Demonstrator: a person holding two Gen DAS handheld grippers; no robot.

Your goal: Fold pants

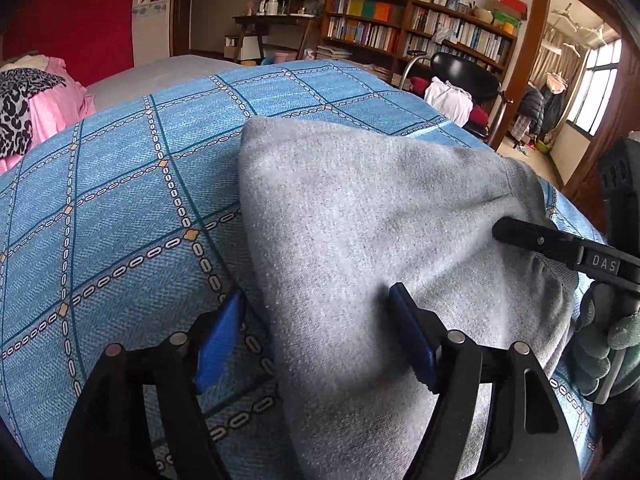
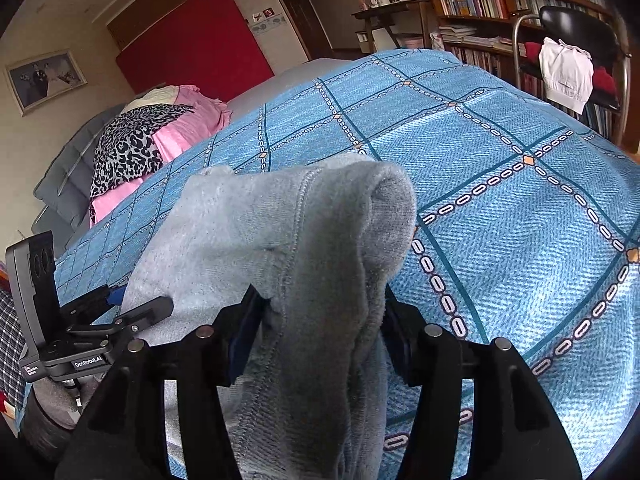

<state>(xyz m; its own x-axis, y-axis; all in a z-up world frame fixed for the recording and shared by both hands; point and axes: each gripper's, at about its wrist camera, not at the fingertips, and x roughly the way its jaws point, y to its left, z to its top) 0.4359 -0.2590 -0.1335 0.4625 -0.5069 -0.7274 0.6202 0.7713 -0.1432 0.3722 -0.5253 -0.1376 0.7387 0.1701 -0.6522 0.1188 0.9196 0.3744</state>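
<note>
The grey fleece pants [image 1: 360, 216] lie on the blue patterned bedspread [image 1: 120, 200]. My left gripper [image 1: 316, 320] is open, its blue pads astride the pants' left edge near the bed surface. My right gripper [image 2: 320, 320] is shut on a bunched fold of the pants [image 2: 312, 240], lifting it off the bedspread [image 2: 520, 220]. The right gripper also shows in the left wrist view [image 1: 504, 228] at the pants' right side. The left gripper shows at the lower left of the right wrist view [image 2: 132, 304].
A pile of pink and leopard-print clothes [image 2: 140, 148] lies at the bed's far left. A black chair [image 1: 464, 76] with white and red clothes stands beyond the bed, before bookshelves [image 1: 420, 28]. A gloved hand [image 1: 604, 340] holds the right gripper.
</note>
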